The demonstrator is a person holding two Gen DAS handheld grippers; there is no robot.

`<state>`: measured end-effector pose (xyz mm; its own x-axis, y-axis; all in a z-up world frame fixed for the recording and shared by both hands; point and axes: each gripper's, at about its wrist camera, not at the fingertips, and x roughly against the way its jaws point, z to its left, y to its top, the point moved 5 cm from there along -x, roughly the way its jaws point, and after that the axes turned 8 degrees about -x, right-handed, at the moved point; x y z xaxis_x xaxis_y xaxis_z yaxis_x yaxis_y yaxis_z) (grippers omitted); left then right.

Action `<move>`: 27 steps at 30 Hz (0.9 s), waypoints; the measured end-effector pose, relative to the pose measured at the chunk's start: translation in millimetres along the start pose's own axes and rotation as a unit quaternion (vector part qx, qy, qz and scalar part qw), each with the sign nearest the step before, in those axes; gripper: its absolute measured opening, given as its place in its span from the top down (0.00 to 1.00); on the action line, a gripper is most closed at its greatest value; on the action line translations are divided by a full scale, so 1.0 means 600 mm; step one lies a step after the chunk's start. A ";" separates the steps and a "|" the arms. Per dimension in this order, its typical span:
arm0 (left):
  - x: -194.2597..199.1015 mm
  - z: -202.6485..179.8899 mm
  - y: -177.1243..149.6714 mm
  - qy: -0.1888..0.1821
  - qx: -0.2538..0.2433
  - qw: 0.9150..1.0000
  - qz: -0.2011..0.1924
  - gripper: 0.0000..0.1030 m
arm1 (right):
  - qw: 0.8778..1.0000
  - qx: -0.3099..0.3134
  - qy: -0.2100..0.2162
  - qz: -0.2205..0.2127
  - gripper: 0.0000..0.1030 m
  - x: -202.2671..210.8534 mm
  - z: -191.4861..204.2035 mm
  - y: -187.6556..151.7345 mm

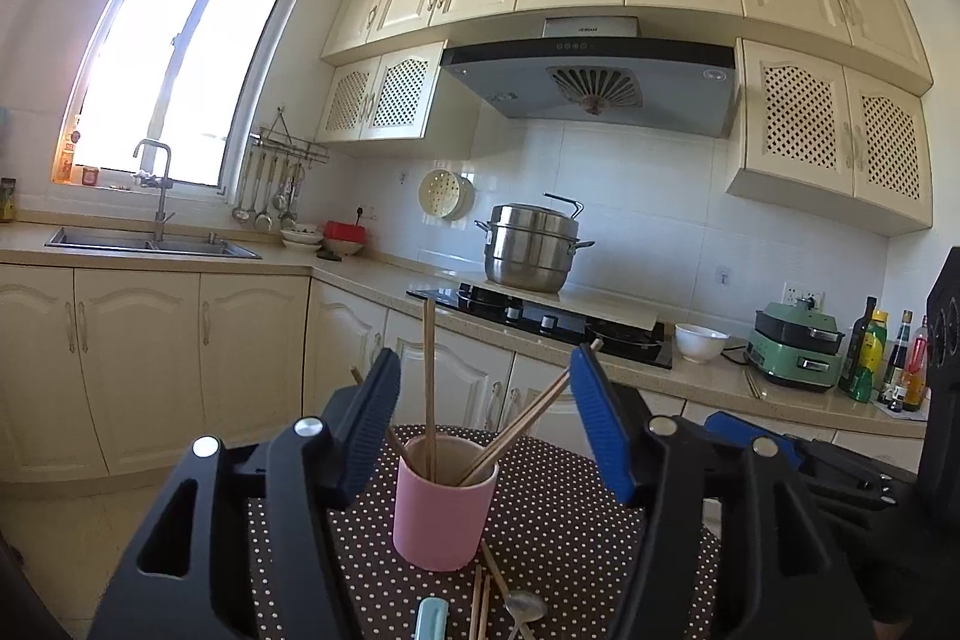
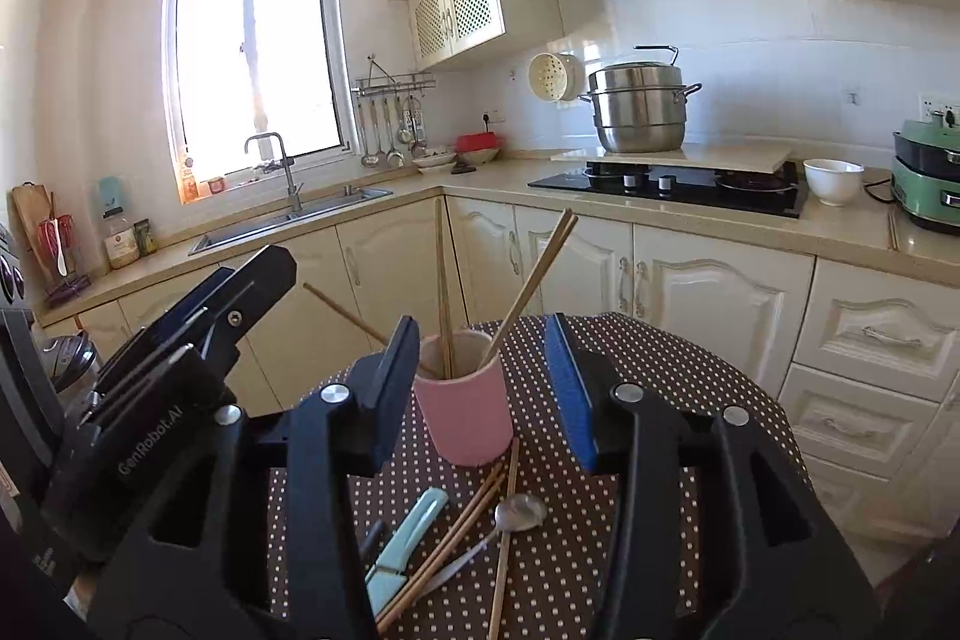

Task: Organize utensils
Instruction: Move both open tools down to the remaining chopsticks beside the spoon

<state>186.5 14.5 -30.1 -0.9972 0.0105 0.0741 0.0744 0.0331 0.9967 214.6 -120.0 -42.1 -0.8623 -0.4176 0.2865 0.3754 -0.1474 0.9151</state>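
Note:
A pink cup (image 1: pixel 444 514) stands on the dotted brown tablecloth (image 1: pixel 558 550) and holds several wooden chopsticks (image 1: pixel 429 388). It also shows in the right wrist view (image 2: pixel 465 412). Loose chopsticks (image 2: pixel 447 544), a metal spoon (image 2: pixel 519 513) and a light blue peeler (image 2: pixel 403 544) lie on the cloth in front of the cup. My left gripper (image 1: pixel 486 430) is open and empty, jaws either side of the cup, above the table. My right gripper (image 2: pixel 489 394) is open and empty, likewise framing the cup. The left gripper appears at the left of the right wrist view (image 2: pixel 180 340).
The round table's edge (image 2: pixel 774 400) drops off to the floor. Behind stand cream cabinets, a sink (image 2: pixel 288 223), a black hob (image 2: pixel 672 187) with a steel pot (image 2: pixel 642 115), a white bowl (image 2: pixel 833 181) and a green cooker (image 2: pixel 930 184).

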 end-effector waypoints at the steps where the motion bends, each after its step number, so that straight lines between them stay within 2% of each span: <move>1: 0.005 0.000 -0.003 -0.001 0.000 1.000 0.006 0.41 | 1.000 0.000 -0.003 0.002 0.57 0.005 0.000 -0.006; 6: 0.012 -0.002 -0.029 -0.022 -0.006 0.998 0.058 0.39 | 1.000 0.003 -0.018 0.022 0.56 0.013 -0.006 -0.031; 9: 0.001 0.001 -0.053 -0.038 -0.010 0.993 0.112 0.38 | 0.998 0.001 -0.029 0.047 0.56 0.005 -0.015 -0.054; 12: -0.021 0.016 -0.089 -0.057 0.007 0.982 0.182 0.37 | 0.996 0.001 -0.041 0.078 0.56 -0.010 -0.026 -0.080; 16: -0.057 0.047 -0.142 -0.065 0.034 0.959 0.275 0.37 | 0.989 -0.004 -0.057 0.138 0.56 -0.041 -0.045 -0.125; 18: -0.069 0.058 -0.165 -0.062 0.036 0.950 0.304 0.37 | 0.981 -0.010 -0.061 0.184 0.56 -0.068 -0.056 -0.154; 22: -0.085 0.075 -0.201 -0.054 0.034 0.938 0.341 0.38 | 0.965 0.000 -0.070 0.251 0.56 -0.111 -0.064 -0.208; 25: -0.095 0.078 -0.223 -0.061 0.033 0.927 0.368 0.38 | 0.956 0.007 -0.070 0.285 0.56 -0.136 -0.066 -0.243; 27: -0.105 0.073 -0.234 -0.068 0.033 0.922 0.381 0.46 | 0.953 0.007 -0.070 0.295 0.56 -0.149 -0.069 -0.256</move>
<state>239.1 53.1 -176.5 -0.6458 0.1805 0.7418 0.7570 0.0248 0.6530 247.8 -97.1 -220.2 -0.5401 -0.3012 0.7859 0.8049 0.0881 0.5869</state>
